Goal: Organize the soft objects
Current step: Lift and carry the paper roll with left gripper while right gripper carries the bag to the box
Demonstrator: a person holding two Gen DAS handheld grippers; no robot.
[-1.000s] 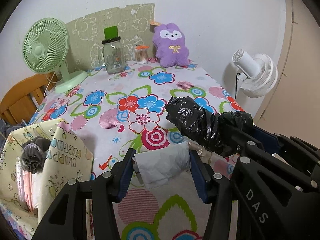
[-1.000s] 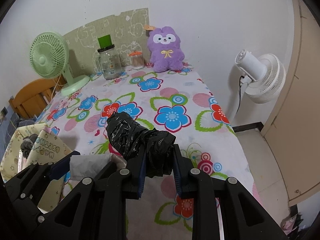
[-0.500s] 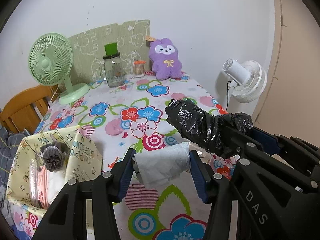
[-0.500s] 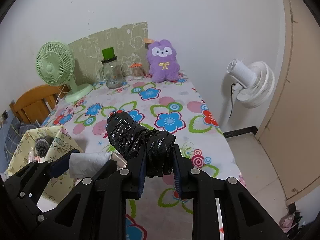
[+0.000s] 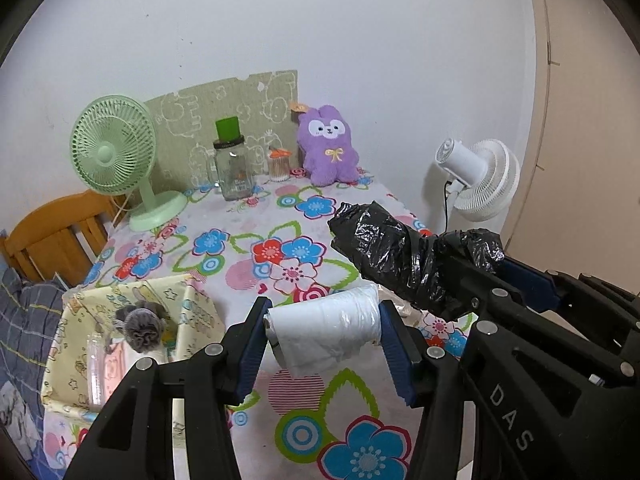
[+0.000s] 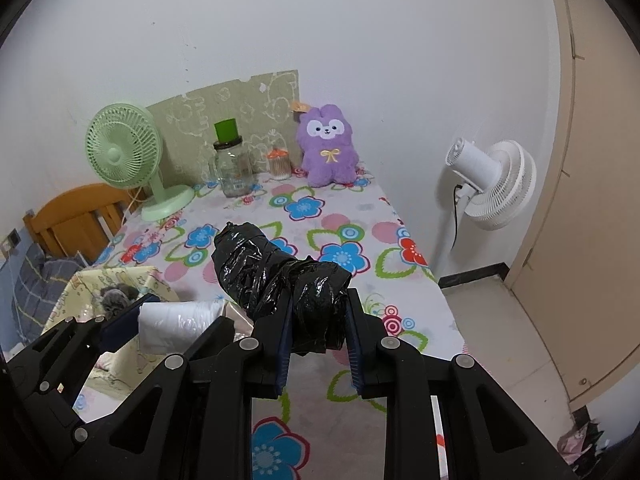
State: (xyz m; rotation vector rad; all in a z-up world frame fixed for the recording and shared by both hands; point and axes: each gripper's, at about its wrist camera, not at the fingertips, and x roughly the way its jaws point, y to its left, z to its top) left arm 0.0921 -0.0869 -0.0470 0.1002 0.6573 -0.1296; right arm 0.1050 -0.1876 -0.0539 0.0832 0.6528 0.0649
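Black bag roll [image 6: 280,276], white bag roll [image 5: 324,326], flower-patterned tablecloth [image 5: 280,248], purple plush [image 5: 330,146].

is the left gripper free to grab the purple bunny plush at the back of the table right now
Probably not. The left gripper is shut on a white bag roll, so its jaws are occupied. The purple plush sits unobstructed at the far table edge, well beyond it.

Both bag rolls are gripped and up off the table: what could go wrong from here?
1. The white bag roll has a loose end hanging below the left gripper; it may unroll or snag.
2. The black bag roll sticks out far past the right gripper, gripped near one end; it may droop or slip.
3. The rolls sit close together and could collide near the yellow fabric bin.
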